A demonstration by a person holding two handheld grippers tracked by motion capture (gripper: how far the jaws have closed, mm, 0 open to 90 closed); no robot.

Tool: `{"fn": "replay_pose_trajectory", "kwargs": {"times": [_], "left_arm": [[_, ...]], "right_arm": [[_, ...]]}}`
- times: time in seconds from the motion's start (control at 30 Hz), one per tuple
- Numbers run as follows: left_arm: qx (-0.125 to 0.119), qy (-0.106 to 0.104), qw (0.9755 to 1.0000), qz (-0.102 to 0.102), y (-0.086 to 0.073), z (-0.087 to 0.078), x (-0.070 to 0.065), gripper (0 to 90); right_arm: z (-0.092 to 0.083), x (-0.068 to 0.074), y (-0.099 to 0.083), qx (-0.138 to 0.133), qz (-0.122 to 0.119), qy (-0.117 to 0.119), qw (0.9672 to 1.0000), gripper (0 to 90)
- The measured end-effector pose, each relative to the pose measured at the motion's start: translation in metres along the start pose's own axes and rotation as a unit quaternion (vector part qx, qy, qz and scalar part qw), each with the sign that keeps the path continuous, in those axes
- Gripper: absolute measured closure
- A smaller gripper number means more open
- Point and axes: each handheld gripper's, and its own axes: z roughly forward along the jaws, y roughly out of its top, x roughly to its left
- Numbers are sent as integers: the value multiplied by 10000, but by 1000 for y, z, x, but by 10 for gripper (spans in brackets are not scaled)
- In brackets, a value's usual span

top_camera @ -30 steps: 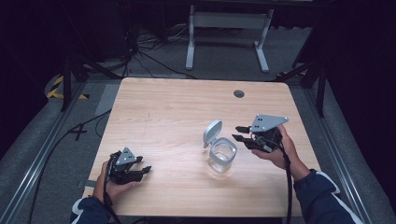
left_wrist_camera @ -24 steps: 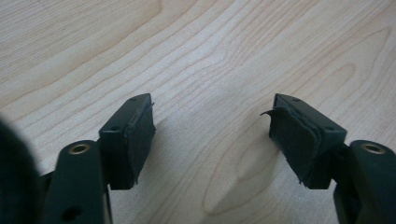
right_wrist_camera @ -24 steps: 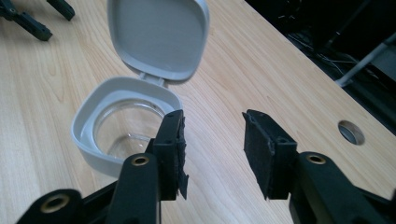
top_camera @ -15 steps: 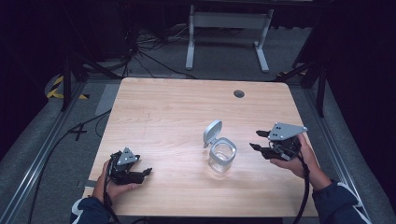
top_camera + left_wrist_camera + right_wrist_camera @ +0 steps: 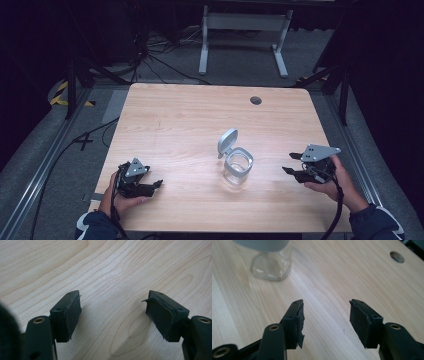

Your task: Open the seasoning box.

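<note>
From the high view, a clear glass jar stands upright on the wooden table, its grey hinged lid flipped open and leaning up off the far-left edge of the mouth; the jar sits to the left of the right gripper, near it but apart, and well to the right of the left gripper, which rests low by the table's near edge. Both grippers have just been opening their jaws and stand apart with nothing between them. In the left gripper view, the two black pads frame bare wood grain. In the right gripper view, the jar's thick glass base sits ahead and to the left of the spread jaws, with a cable hole farther off to the right. The jar looks stiff, fairly heavy for its size, smooth enough to slip and breakable if tipped, so the safest hold is probably across the flat side walls low on the body; the lid looks light and would swing on its hinge, best pushed at its free edge
</note>
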Motion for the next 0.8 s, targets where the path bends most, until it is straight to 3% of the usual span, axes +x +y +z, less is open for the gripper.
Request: {"fn": "replay_pose_trajectory", "kwargs": {"times": [0.07, 0.47, 0.8], "left_arm": [[3, 2, 10000, 7, 0, 0, 0, 282], [3, 7, 10000, 8, 0, 0, 0, 282], [2, -4, 10000, 11, 0, 0, 0, 282]], "right_arm": [[0, 0, -8, 39, 56, 64, 10000, 435], [2, -1, -57, 193, 302, -94, 9993, 397], [1, 1, -96, 173, 780, -20, 9968, 355]]}}
